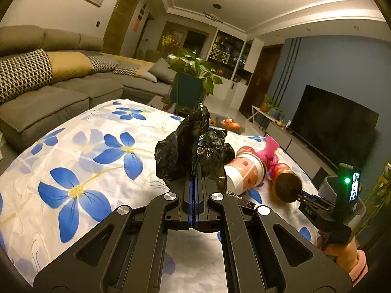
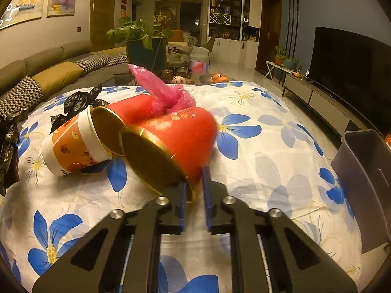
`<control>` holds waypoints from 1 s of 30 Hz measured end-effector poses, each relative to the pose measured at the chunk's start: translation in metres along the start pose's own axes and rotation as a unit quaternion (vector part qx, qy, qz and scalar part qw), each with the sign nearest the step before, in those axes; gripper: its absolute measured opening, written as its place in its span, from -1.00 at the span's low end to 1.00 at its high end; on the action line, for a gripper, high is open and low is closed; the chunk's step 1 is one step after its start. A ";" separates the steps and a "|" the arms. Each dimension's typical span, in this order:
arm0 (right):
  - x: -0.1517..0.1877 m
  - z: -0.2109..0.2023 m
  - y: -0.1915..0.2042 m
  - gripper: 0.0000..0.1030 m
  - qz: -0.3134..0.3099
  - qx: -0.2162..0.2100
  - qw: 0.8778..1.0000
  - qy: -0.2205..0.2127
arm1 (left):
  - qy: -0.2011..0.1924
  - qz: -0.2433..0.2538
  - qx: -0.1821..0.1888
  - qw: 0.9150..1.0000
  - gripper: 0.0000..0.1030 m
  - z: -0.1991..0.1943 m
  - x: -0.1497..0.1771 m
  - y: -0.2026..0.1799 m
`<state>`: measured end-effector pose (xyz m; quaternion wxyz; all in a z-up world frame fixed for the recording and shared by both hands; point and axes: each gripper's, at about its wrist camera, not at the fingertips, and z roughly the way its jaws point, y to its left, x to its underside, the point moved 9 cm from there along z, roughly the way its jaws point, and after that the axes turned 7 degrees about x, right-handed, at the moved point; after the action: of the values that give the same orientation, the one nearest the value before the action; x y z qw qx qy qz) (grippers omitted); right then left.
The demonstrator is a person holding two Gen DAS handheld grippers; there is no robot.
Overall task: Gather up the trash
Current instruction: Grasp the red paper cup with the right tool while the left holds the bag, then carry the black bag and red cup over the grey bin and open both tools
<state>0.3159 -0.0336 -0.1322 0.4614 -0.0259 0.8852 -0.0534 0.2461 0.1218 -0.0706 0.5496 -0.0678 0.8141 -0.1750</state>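
Note:
My left gripper (image 1: 194, 183) is shut on a crumpled black plastic bag (image 1: 180, 151), held up above the flowered tablecloth (image 1: 85, 158). My right gripper (image 2: 194, 188) is shut on the rim of a red paper cup (image 2: 185, 131) with a gold inside, tilted on its side. Behind that cup lie a second red cup (image 2: 129, 109), an orange-and-white paper cup (image 2: 73, 146) on its side and a pink plastic bag (image 2: 163, 92). More black plastic (image 2: 78, 102) lies beyond them. In the left wrist view the right gripper (image 1: 299, 195) holds the red cup (image 1: 288, 183) beside the orange-and-white cup (image 1: 244, 171).
A grey bin (image 2: 364, 171) stands off the table's right edge. A grey sofa (image 1: 61, 92) runs along the left, a potted plant (image 1: 193, 73) stands beyond the table, and a TV (image 2: 354, 73) on a low cabinet is at the right.

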 end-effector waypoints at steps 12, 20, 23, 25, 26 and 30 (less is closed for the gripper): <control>-0.003 -0.037 -0.026 -0.93 0.031 -0.006 0.999 -0.041 | -0.004 0.013 0.012 1.000 -1.00 -0.010 0.000 -0.020; -0.004 -0.070 -0.048 -0.93 0.052 -0.006 0.996 -0.068 | -0.006 0.029 0.034 0.999 -1.00 -0.013 -0.001 -0.045; -0.004 -0.081 -0.058 -0.93 0.061 -0.005 0.995 -0.076 | -0.004 0.033 0.043 0.999 -1.00 -0.012 0.000 -0.055; -0.005 -0.089 -0.066 -0.93 0.068 -0.003 0.994 -0.082 | -0.004 0.037 0.051 0.998 -1.00 -0.012 0.001 -0.064; -0.003 -0.092 -0.069 -0.93 0.071 -0.003 0.994 -0.084 | -0.004 0.039 0.054 0.998 -1.00 -0.011 0.002 -0.069; -0.002 -0.103 -0.088 -0.93 0.085 0.002 0.992 -0.093 | -0.001 0.050 0.066 0.997 -1.00 -0.010 0.004 -0.084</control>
<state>0.2328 -0.1136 -0.0613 0.5448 0.0457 0.8372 -0.0130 0.2286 0.0443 -0.0409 0.5621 0.0094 0.8023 -0.2007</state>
